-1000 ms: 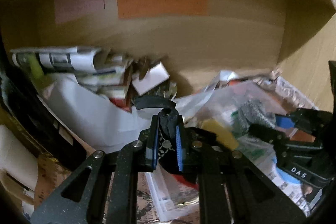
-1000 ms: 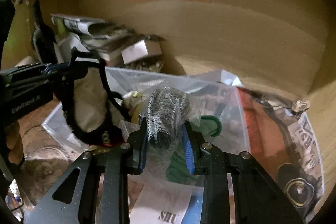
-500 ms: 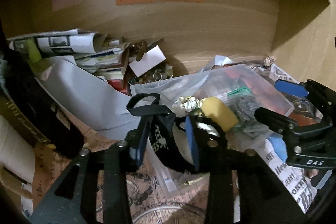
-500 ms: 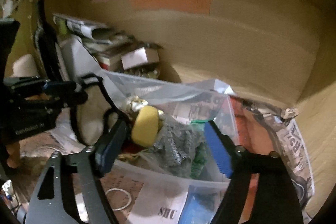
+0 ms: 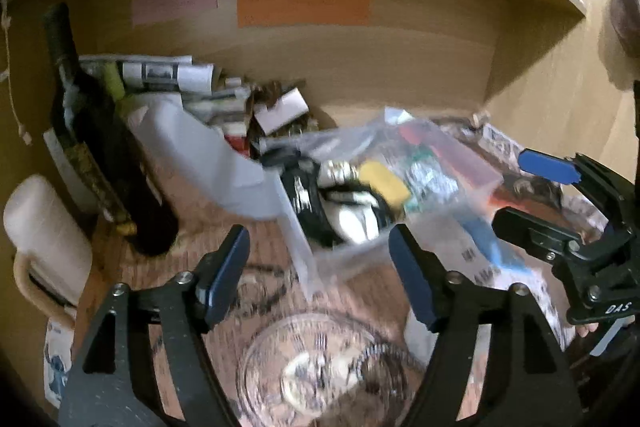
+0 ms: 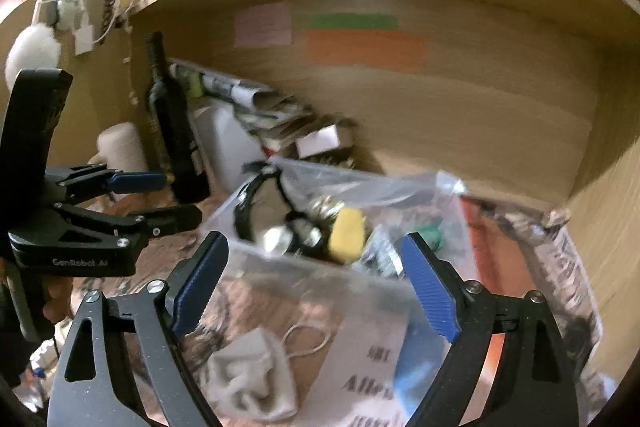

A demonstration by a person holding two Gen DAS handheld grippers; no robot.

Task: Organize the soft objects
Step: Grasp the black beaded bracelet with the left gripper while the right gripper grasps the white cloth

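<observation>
My left gripper [image 5: 318,269] has its jaws wide apart and holds nothing. My right gripper [image 6: 314,281] is wide apart too, and empty. The clear floppy plastic bag [image 5: 448,163] sits in the middle of both views, just past my fingertips. Inside it lie a yellow soft sponge [image 6: 348,233] and a black strappy cloth thing [image 5: 306,195] (a bit blurry). A tall dark glass bottle [image 5: 96,139] stands at the left.

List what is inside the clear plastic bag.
Inside the clear plastic bag: a yellow sponge, a black strap, a grey scrubber and something green. Motion blur and overlap hide whatever lies beneath them.
</observation>
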